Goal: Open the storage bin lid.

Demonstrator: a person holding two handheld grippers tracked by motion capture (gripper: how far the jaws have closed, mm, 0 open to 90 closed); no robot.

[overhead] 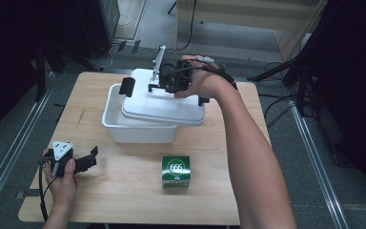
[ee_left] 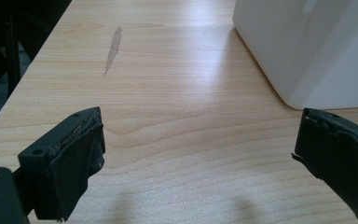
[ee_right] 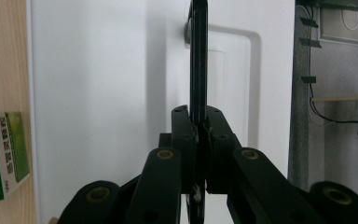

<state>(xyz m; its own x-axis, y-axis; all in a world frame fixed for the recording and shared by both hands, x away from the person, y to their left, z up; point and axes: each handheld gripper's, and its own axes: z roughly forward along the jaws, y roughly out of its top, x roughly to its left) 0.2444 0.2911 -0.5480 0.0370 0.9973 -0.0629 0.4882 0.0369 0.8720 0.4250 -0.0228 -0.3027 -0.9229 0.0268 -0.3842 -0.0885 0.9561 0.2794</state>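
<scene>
A white plastic bin (overhead: 138, 131) stands at the middle of the wooden table (overhead: 124, 200). Its white lid (overhead: 164, 107) lies askew over it, shifted to the right and back, so the bin's left edge is uncovered. My right gripper (overhead: 169, 85) is over the lid, shut on the thin black handle (overhead: 156, 87) on its top. In the right gripper view the jaws (ee_right: 198, 119) pinch that handle (ee_right: 198, 56) edge on, against the lid (ee_right: 102, 93). My left gripper (overhead: 93, 157) rests open near the table's front left corner, holding nothing (ee_left: 198, 154), with the bin's corner (ee_left: 317, 51) ahead to its right.
A green carton (overhead: 175, 171) stands on the table in front of the bin, also at the left edge of the right gripper view (ee_right: 2, 156). Black latches (overhead: 126, 87) sit on the lid's ends. A grey scuff (ee_left: 113, 49) marks the wood. Cables and stands surround the table.
</scene>
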